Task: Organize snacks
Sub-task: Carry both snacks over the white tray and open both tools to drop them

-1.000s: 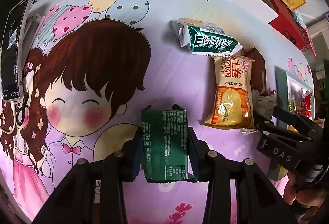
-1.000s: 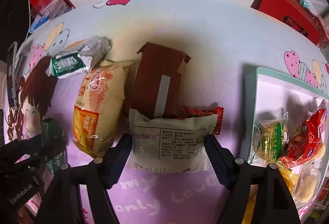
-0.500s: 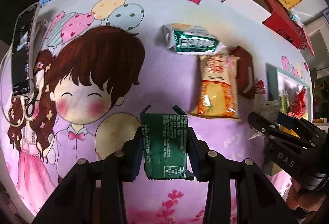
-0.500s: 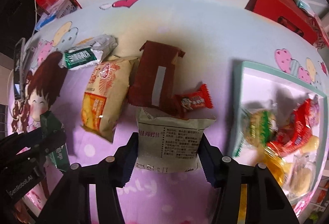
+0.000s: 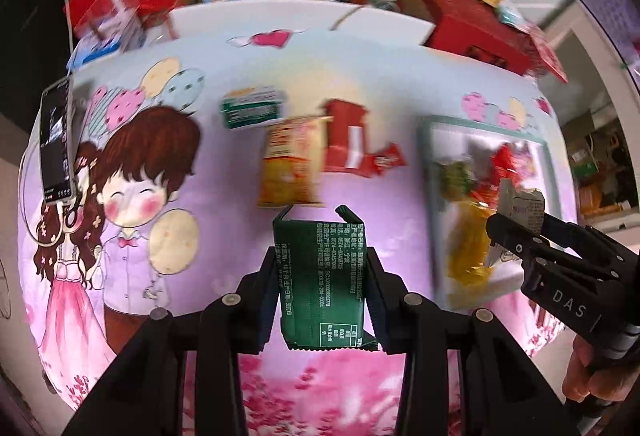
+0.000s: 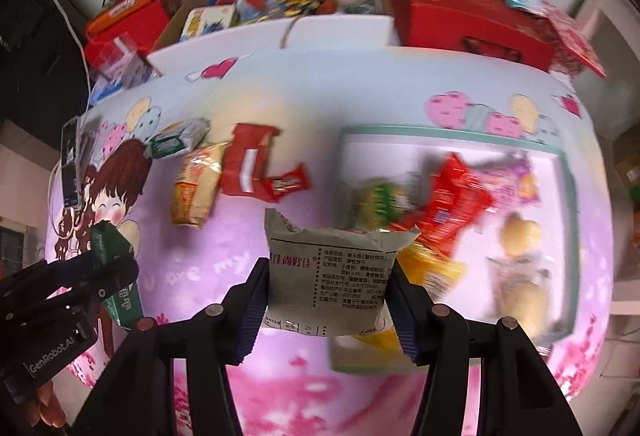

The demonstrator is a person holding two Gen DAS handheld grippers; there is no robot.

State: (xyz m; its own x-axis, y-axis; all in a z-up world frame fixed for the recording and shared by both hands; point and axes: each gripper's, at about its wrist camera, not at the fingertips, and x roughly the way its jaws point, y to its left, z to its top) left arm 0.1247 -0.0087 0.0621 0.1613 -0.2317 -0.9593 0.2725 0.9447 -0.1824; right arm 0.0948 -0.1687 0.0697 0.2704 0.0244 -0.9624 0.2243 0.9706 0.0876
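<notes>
Two tools grip snacks: left tool (image 5: 320, 300) green packet (image 5: 322, 280), right tool (image 6: 328, 300) grey packet (image 6: 332, 276).

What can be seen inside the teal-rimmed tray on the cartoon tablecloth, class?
The tray holds a loose heap of snack packets: a red packet, a green-and-yellow one, a pink one. The held pale packet covers its near corner, and blur hides details.
</notes>
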